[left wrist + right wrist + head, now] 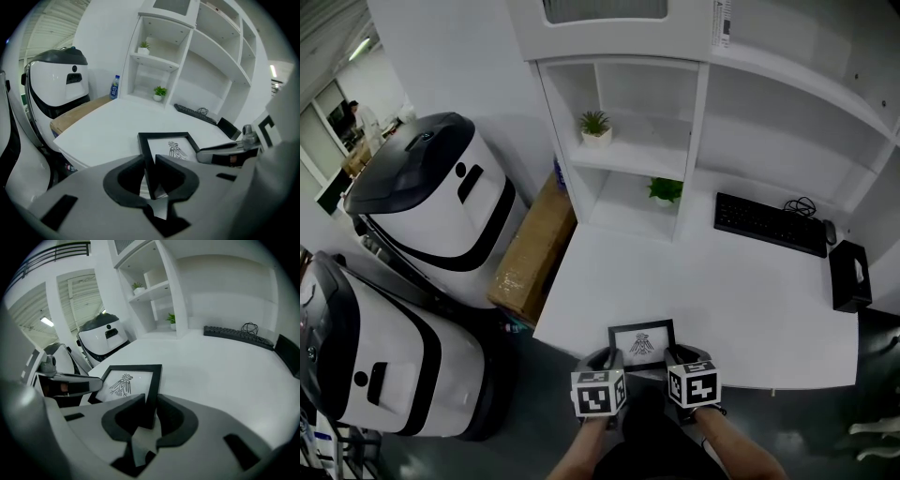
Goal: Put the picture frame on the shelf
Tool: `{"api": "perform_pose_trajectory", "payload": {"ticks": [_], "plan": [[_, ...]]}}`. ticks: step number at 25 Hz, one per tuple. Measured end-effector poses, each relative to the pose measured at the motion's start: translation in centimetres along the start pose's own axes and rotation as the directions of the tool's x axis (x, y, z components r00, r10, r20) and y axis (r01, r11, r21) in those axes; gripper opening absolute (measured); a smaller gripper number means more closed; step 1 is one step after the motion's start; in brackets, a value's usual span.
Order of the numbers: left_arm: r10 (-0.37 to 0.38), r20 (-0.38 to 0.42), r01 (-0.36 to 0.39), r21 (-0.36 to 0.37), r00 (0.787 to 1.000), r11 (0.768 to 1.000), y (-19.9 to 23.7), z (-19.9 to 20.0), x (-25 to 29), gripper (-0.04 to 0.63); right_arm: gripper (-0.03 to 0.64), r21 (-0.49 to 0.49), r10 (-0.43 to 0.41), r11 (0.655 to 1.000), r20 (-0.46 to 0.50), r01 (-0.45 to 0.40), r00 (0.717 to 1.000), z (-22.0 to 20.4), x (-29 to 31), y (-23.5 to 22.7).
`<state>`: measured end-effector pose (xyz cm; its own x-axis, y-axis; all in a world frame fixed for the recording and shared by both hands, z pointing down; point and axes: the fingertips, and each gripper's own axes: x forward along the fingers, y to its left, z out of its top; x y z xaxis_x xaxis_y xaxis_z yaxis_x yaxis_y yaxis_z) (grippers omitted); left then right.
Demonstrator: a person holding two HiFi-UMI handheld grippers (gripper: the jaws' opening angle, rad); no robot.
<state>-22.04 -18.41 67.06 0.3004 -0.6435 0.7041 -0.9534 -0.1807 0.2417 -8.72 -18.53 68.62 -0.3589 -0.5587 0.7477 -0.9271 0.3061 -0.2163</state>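
A black picture frame (pixel 642 345) with a bird drawing lies near the front edge of the white table (pixel 750 300). My left gripper (pixel 609 357) is shut on the frame's left side bar; in the left gripper view that bar (pixel 149 157) sits pinched between the jaws of my left gripper (pixel 150 162). My right gripper (pixel 673 355) is shut on the right side bar, and in the right gripper view the jaws of my right gripper (pixel 151 404) close on that edge of the frame (pixel 126 383). The white shelf unit (pixel 637 155) stands at the table's far left.
One small potted plant (pixel 595 125) stands on the shelf's middle board and another (pixel 666 190) on the table below it. A black keyboard (pixel 769 225) and a black box (pixel 848 275) lie to the right. Two white machines (pixel 431 197) and a cardboard box (pixel 534 248) stand left of the table.
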Motion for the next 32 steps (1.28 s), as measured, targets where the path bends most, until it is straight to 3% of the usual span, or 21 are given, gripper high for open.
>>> {"api": "perform_pose_trajectory", "payload": {"ticks": [8, 17, 24, 32], "plan": [[-0.017, 0.104, 0.011, 0.061, 0.994, 0.998, -1.8, 2.7, -2.5, 0.067, 0.078, 0.031, -0.029, 0.999, 0.118, 0.026, 0.993, 1.9, -3.5, 0.1], [-0.078, 0.21, 0.045, 0.159, 0.975, 0.986, -5.3, 6.5, -5.3, 0.067, 0.077, 0.03, -0.082, 0.997, 0.265, 0.077, 0.961, 4.8, -8.9, -0.6], [-0.153, 0.294, 0.082, 0.239, 0.944, 0.967, -9.4, 10.4, -7.3, 0.067, 0.077, 0.029, -0.14, 0.99, 0.375, 0.139, 0.917, 7.8, -13.6, -2.6], [-0.253, 0.374, 0.128, 0.328, 0.893, 0.936, -14.8, 15.9, -9.6, 0.067, 0.077, 0.064, -0.209, 0.977, 0.5, 0.205, 0.84, 11.8, -19.7, -5.0]]}}
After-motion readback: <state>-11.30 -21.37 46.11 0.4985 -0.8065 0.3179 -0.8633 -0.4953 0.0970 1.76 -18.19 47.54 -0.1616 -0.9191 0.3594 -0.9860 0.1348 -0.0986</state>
